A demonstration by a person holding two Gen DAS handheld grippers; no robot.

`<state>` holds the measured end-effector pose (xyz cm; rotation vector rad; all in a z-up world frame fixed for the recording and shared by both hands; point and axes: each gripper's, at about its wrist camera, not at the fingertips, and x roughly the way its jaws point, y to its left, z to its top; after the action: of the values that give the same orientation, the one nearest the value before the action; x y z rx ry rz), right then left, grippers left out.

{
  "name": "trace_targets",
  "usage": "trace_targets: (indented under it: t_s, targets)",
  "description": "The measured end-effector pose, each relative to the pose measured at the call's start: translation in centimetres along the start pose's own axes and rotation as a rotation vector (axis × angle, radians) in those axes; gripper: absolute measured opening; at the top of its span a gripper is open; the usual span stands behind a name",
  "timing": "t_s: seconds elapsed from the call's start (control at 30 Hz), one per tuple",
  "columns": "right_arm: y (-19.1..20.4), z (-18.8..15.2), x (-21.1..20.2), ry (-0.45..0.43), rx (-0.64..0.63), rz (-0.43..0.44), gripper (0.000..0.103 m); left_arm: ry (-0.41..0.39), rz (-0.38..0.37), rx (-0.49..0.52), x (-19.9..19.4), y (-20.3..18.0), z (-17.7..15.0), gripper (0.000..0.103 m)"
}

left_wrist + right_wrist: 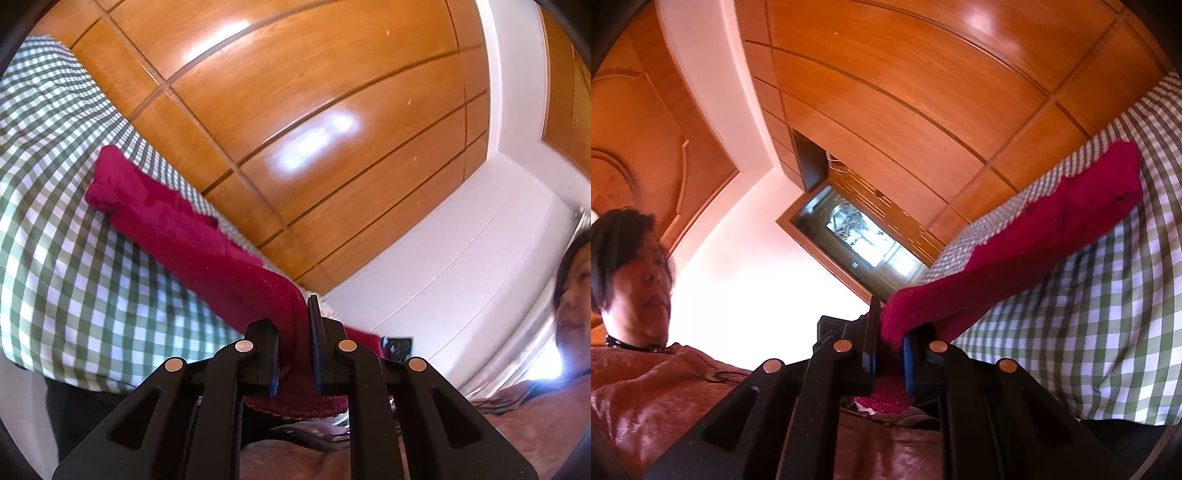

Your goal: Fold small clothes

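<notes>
red garment (192, 236) stretched between your grippers, far end lying on checkered cloth (74, 277). your left gripper (294, 354) clamped on one edge, your right gripper (889, 350) clamped on other.

The red knitted garment (192, 236) is pinched between the jaws of the left gripper (295, 332), so its held edge is hidden there; what kind of garment it is cannot be told. In the right wrist view its far end blurs at two o'clock. The green checked cloth (74, 288) runs off the frame at nine o'clock, hiding what carries it.
</notes>
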<state>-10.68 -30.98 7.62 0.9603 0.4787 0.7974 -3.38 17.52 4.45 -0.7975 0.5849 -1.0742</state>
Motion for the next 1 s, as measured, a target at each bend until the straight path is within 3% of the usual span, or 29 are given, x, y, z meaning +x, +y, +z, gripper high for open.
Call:
trace_targets:
  t_s: [0.27,0.37,0.5,0.6,1.0]
  targets:
    - [4.1,-1.2,-3.2,-0.038,-0.027,0.158,0.009,-0.041,-0.173,-0.050,-2.8,-2.1,0.0,0.012]
    - [4.5,-1.2,-3.6,-0.052,-0.030,0.221,0.009,-0.049,-0.206,-0.057,-3.4,-2.7,0.2,0.012]
    - [3.1,-0.6,-3.5,-0.072,0.017,0.205,0.009,-0.042,-0.149,-0.102,-2.5,-1.3,1.0,0.012]
    - [1.2,-0.2,-3.2,-0.075,0.072,0.156,0.010,-0.016,-0.058,-0.169,-0.9,0.9,1.6,0.012]
    - [-10.3,4.1,-0.6,-0.153,0.332,0.002,0.014,0.001,0.140,-0.381,5.4,10.4,6.5,0.012]
